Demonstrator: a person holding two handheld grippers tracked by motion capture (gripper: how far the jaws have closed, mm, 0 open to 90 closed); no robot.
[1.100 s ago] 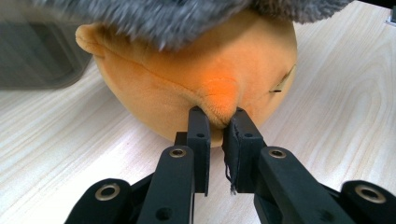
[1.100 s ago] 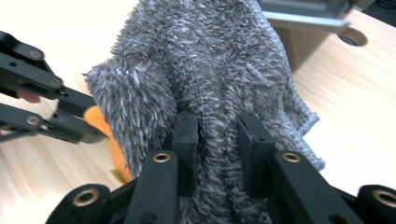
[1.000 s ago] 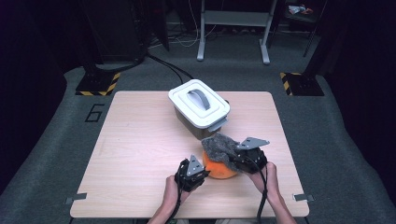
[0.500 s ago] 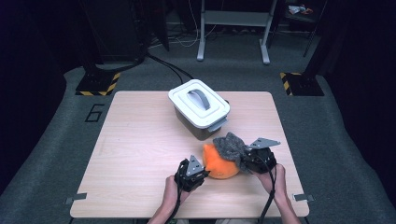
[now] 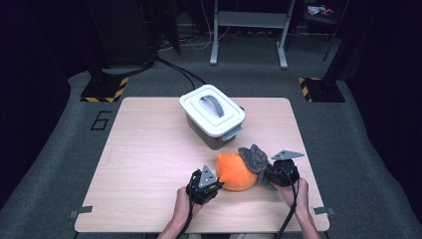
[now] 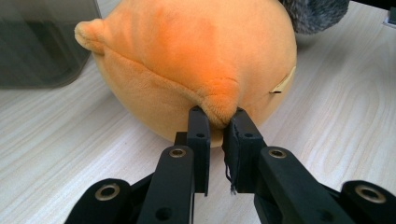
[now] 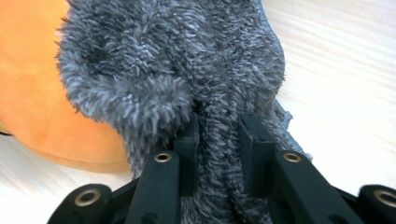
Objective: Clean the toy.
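Observation:
A round orange plush toy (image 5: 234, 171) lies on the wooden table (image 5: 149, 149) near its front edge. A fuzzy grey cloth (image 5: 255, 158) hangs off the toy's right side. My left gripper (image 5: 215, 183) sits at the toy's left and is shut on a small nub of the orange plush toy (image 6: 205, 70), which it pinches between its jaws; the left gripper (image 6: 217, 122) meets the toy low down. My right gripper (image 5: 268, 172) is shut on the grey cloth (image 7: 187, 70), whose pile bulges around the right gripper (image 7: 218, 133).
A white lidded box (image 5: 213, 115) with a grey handle stands behind the toy near the table's middle. Its dark side (image 6: 42, 42) looms at the upper left in the left gripper view. Bare wood lies to the left.
My right gripper has pulled the grey cloth to the right and down, off the top of the orange toy, so more orange shows. The left gripper has stayed put.

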